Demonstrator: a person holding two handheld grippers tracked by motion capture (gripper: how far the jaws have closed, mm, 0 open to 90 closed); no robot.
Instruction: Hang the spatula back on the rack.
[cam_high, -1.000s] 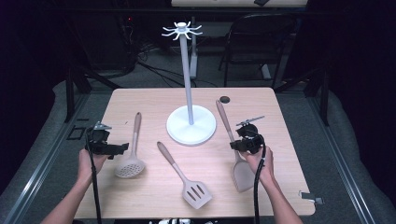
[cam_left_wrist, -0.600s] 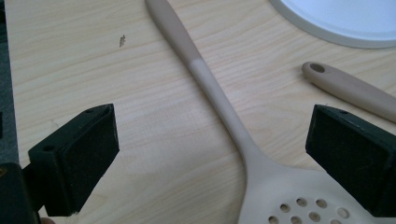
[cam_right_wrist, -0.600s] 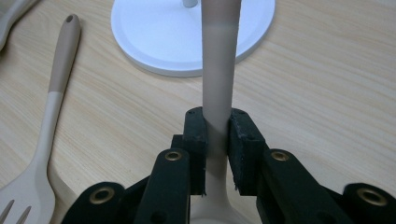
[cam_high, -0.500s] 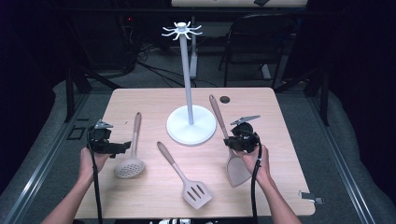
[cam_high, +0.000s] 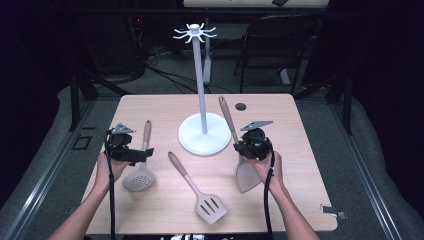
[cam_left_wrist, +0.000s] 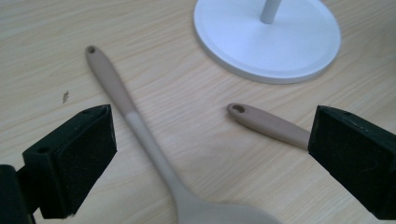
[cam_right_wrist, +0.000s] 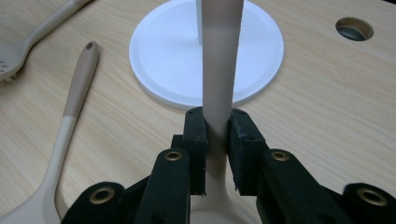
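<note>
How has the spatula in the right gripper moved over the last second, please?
Yes: the spatula, clamped in the right gripper, has shifted left toward the white stand base.

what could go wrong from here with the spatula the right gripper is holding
The right gripper clamps the solid spatula low on its handle, just above the blade, so the long handle may pivot in the jaws. That handle points toward the white rack, and swinging it up might knock the pole and tip it. The left gripper hangs open over the skimmer, too far off to steady anything.
</note>
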